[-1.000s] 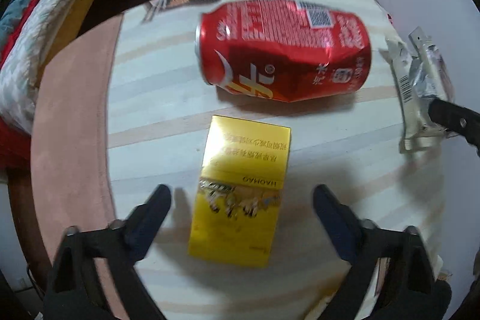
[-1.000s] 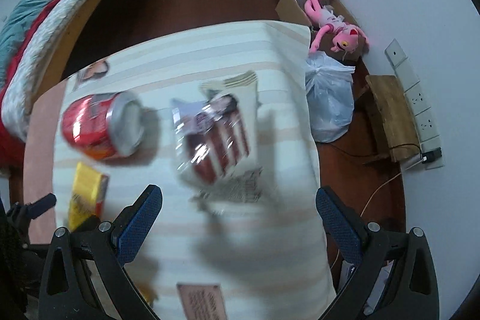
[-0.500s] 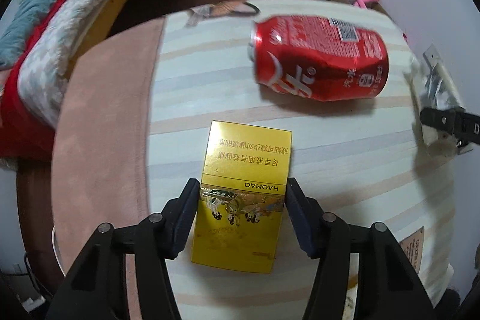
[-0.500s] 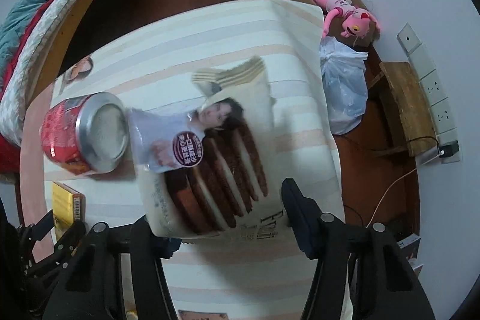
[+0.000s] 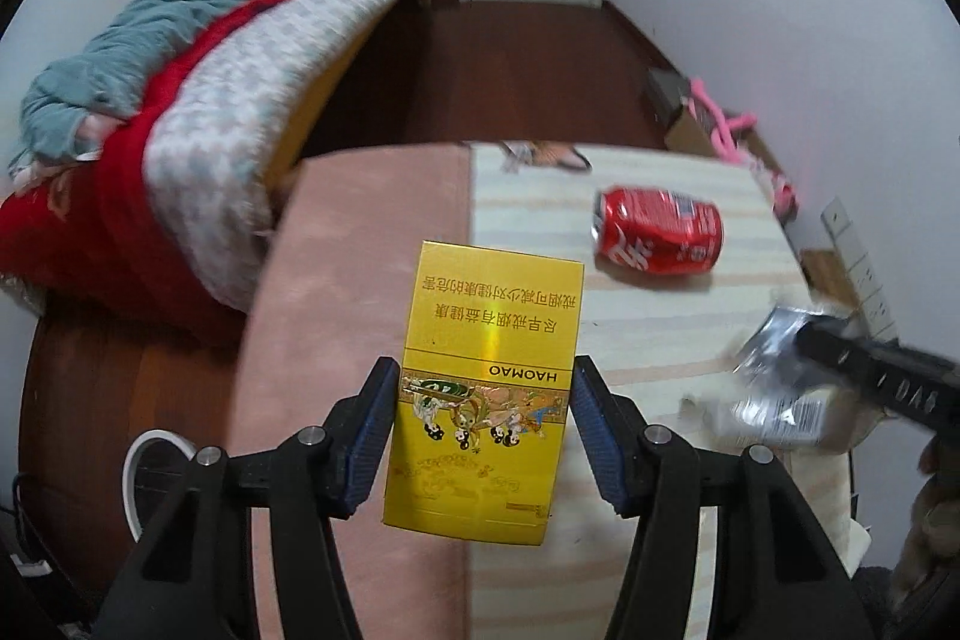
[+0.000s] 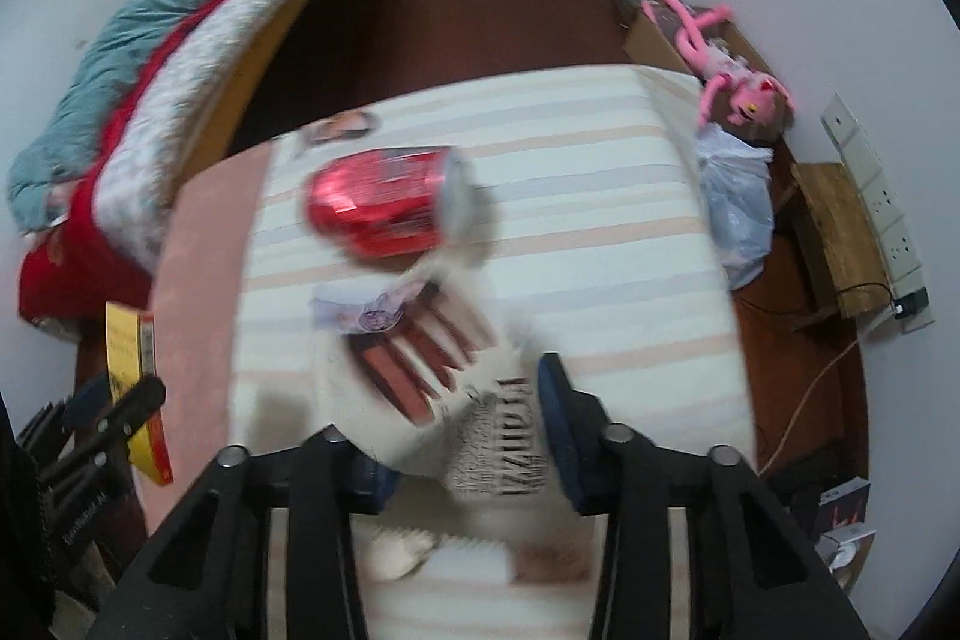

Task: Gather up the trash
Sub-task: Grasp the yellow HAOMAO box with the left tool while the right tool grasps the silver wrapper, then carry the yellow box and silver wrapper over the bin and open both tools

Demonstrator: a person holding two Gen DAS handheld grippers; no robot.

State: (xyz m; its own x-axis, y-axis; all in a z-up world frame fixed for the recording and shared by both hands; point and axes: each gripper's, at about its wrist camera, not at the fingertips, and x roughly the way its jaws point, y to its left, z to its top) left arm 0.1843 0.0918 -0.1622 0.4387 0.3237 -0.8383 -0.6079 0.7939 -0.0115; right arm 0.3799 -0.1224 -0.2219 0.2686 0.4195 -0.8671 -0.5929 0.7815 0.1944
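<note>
A yellow cigarette box hangs above the table's pink edge, and my left gripper is shut on its sides. In the right wrist view the same box shows at the far left. My right gripper has its jaws closing on a crumpled snack wrapper, which sits between the pads and is raised off the striped cloth. The left wrist view shows that wrapper pinched by a black finger. A dented red soda can lies on its side beyond both.
A bed with red and teal bedding runs along the left. Right of the table are a pink plush toy, a plastic bag and a wooden stool. A white ring lies on the floor lower left.
The left jaws came in onto the yellow box and lifted it off the table. The right jaws narrowed around the wrapper and raised it. Both views pulled back from the table.
</note>
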